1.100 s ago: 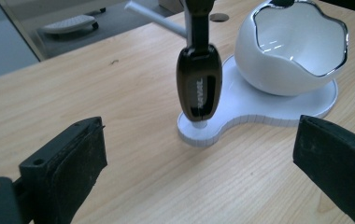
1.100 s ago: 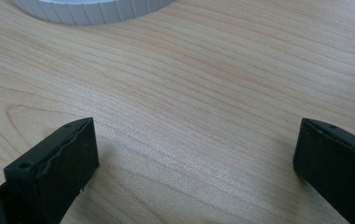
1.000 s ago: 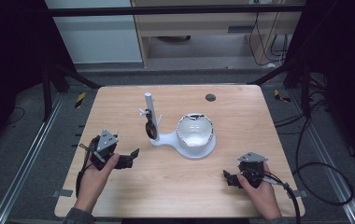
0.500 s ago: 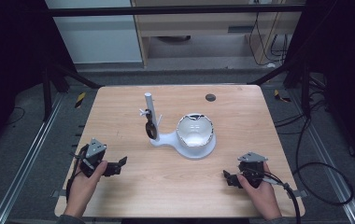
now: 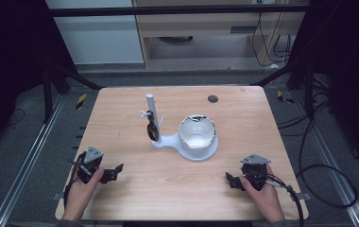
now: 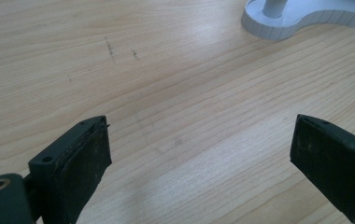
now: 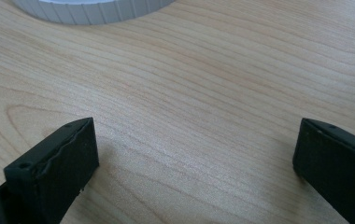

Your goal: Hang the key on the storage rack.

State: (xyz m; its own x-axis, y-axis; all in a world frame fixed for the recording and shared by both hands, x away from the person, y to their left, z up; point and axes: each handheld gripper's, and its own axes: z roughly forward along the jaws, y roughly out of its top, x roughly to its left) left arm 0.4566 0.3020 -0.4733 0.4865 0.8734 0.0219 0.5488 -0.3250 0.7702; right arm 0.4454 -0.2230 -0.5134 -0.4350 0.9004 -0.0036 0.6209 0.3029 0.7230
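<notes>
Both claws, left point(image 5: 114, 171) and right point(image 5: 230, 180), lay spread at 7 and 5 o'clock; a careless reach risked toppling the stand point(image 5: 187, 150).

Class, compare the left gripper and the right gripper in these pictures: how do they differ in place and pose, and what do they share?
1. The left gripper rests near the table's left front corner; the right gripper near its right front corner.
2. The left gripper points right, toward the middle; the right gripper points left.
Shared: both are hand-held, low over bare wood, with jaws wide open and empty, short of the white stand.
</notes>
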